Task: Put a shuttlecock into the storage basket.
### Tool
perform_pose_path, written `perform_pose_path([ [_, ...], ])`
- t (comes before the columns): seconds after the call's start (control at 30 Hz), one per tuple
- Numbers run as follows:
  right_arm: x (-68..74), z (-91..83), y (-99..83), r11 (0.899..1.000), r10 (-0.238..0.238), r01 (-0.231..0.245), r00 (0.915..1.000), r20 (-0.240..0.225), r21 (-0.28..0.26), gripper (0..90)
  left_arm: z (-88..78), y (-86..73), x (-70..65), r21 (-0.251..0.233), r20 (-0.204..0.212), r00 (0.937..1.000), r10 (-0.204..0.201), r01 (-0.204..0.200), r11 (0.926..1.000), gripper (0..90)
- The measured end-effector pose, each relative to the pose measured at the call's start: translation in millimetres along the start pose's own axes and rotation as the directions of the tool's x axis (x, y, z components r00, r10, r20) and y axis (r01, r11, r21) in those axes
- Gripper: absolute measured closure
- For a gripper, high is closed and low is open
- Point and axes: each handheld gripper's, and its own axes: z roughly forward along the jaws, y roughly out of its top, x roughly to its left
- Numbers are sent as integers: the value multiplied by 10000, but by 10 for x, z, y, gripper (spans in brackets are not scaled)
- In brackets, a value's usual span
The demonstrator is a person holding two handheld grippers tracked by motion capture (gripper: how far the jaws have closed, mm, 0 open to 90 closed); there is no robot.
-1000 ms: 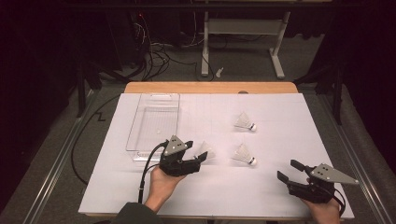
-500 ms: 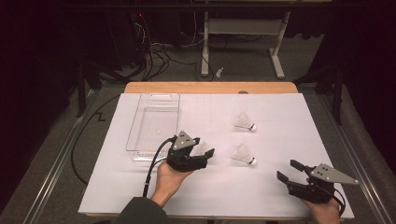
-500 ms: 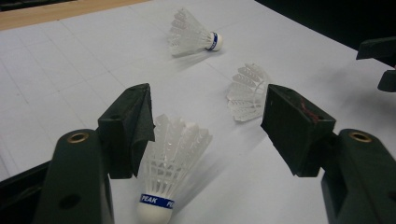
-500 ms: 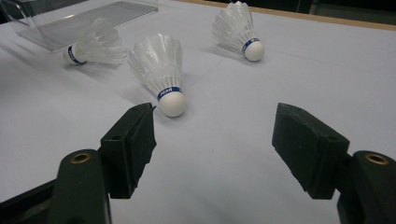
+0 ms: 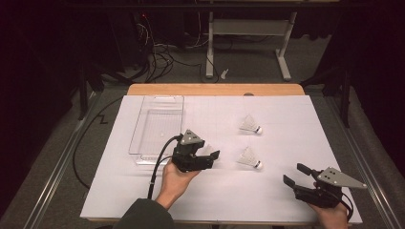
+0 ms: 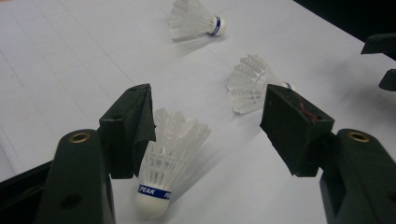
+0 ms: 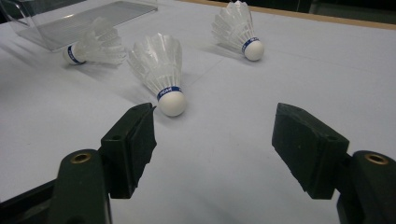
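The left gripper (image 5: 204,160) hovers near the middle of the white-covered bench (image 5: 296,119), its black fingers (image 6: 133,128) spread wide with nothing clamped between them. In the left gripper view, a white feathered shuttlecock with a blue band and a white cork tip (image 6: 168,161) lies on the bench between those fingers, close against the left one; whether it touches the pad cannot be told.

A second white feathered shuttlecock (image 5: 249,158) lies just beyond, toward the bench's right side, and a third (image 5: 250,125) farther toward the far edge.

A clear plastic rectangular tray (image 5: 155,125) sits toward the far left corner.

The right gripper (image 5: 300,182) rests near the bench's near right corner, its fingers (image 7: 130,144) also wide apart and holding nothing, well apart from the shuttlecocks.
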Motion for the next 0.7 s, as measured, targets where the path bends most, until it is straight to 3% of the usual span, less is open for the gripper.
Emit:
perform_pose_path([
  [0.17, 2, 3, 0, 10000, -34, 34, 10000, -23, 0, 305, -7, 27, -1, 578, -395, 9990, 230, -207, 9981, 373],
  [0.3, 3, 2, 0, 10000, -43, 43, 10000, -30, 2, 305, 10, 47, 7, 1046, -470, 9986, 252, -202, 9943, 369],
  [0.47, 4, 3, 0, 10000, -47, 47, 10000, -37, 11, 306, 30, 57, 42, 1761, -355, 9992, 176, -110, 9843, 391],
  [0.7, 6, 4, 1, 10000, -62, 62, 10000, -43, 31, 305, 96, 56, 65, 2629, -385, 9992, 123, -17, 9648, 401],
])
